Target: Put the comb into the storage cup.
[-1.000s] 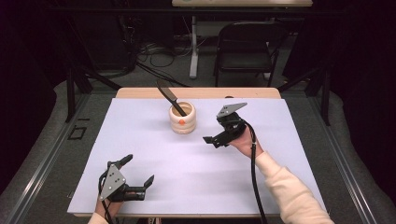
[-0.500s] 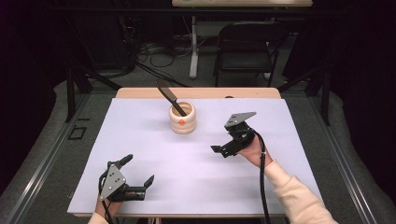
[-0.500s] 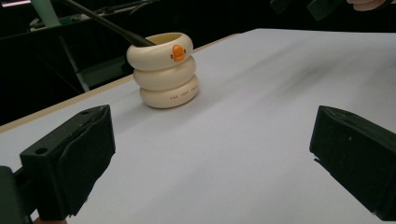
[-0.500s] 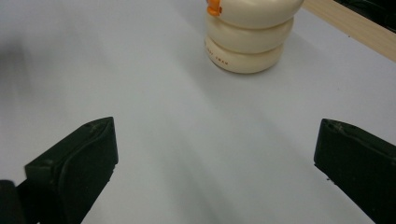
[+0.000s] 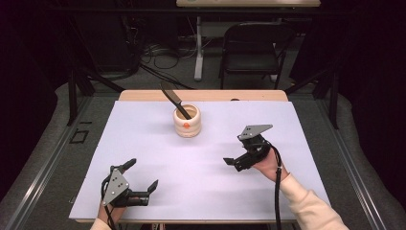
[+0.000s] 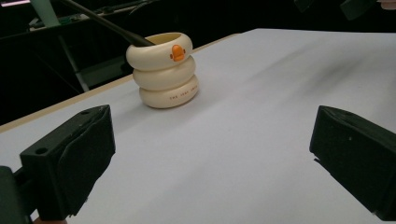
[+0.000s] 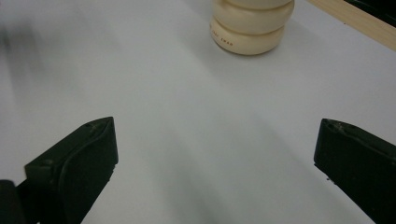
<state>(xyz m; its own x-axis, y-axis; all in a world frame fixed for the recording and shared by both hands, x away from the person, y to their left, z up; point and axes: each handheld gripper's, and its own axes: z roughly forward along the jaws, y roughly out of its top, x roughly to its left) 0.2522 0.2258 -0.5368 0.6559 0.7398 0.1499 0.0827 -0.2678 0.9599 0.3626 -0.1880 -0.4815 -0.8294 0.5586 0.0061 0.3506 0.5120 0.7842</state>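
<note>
My left gripper (image 5: 139, 182) rests low at the near edge of the white-covered worktop (image 5: 143, 143), jaws spread wide, holding nothing. My right gripper (image 5: 234, 163) hovers farther in (jaws just as wide and empty), well apart from the cream pot shaped like three stacked rings with an orange duck bill (image 5: 186, 122). It stands near the far edge, a long black utensil (image 5: 173, 99) leaning out of it. I judge the reach is what's in hand; next I must close in on that handle.
</note>
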